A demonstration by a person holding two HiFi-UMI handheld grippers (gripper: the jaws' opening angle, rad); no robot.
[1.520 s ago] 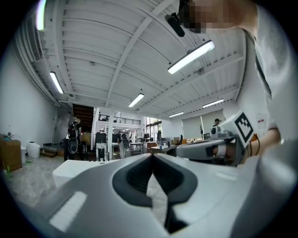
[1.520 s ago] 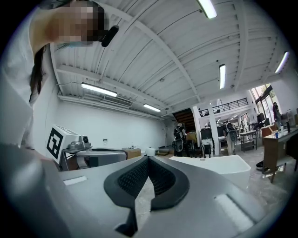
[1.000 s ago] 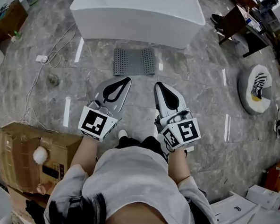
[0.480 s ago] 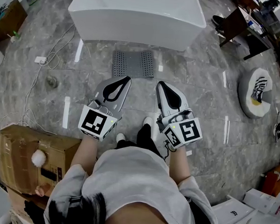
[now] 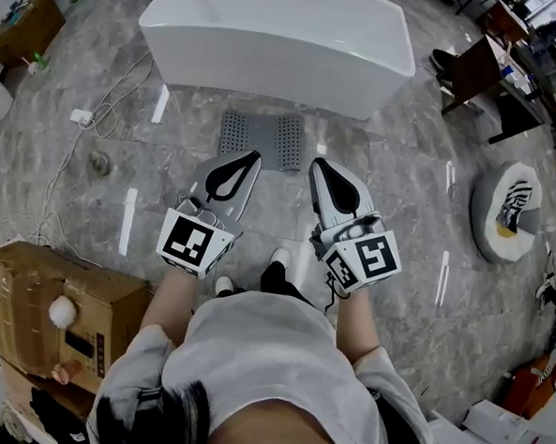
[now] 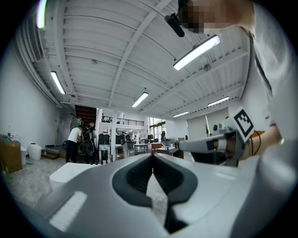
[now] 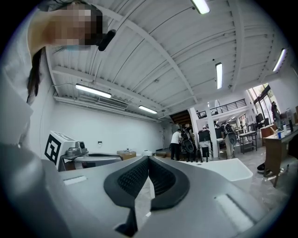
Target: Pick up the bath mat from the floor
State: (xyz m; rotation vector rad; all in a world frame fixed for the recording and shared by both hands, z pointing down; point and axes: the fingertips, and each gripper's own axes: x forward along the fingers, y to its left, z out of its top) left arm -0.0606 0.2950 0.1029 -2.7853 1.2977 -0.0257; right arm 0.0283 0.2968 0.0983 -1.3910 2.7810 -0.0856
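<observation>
A: Listing what's under you. Item 1: bath mat [image 5: 263, 131], grey, perforated at both ends, plain strip mid. Loc: flat on the marble floor [image 5: 402, 191], just in front of the white bathtub [image 5: 271, 33], long side parallel to it.

B: And my tools?

A: Item 2: left gripper [image 5: 256, 155], in your left hand, pointing level twd the tub. From the head view its tip overlaps the mat's near edge. Fingers [image 6: 93, 195] clenched, tips meeting, nothing held. Item 3: right gripper [image 5: 314, 162], just beside it, same heading, tip by the mat's right corner. Its fingers [image 7: 200, 186] clenched too, empty.

B: Touching the mat?

A: Can't tell from above. Both gripper views look out level over the tub's rim.

B: Misc?

A: Item 4: cardboard box [image 5: 58, 287], on your left. Item 5: white cable [image 5: 112, 89], loose on the floor left of the tub. Item 6: round white pad [image 5: 505, 197] w/ a striped thing on it, well to your right.
</observation>
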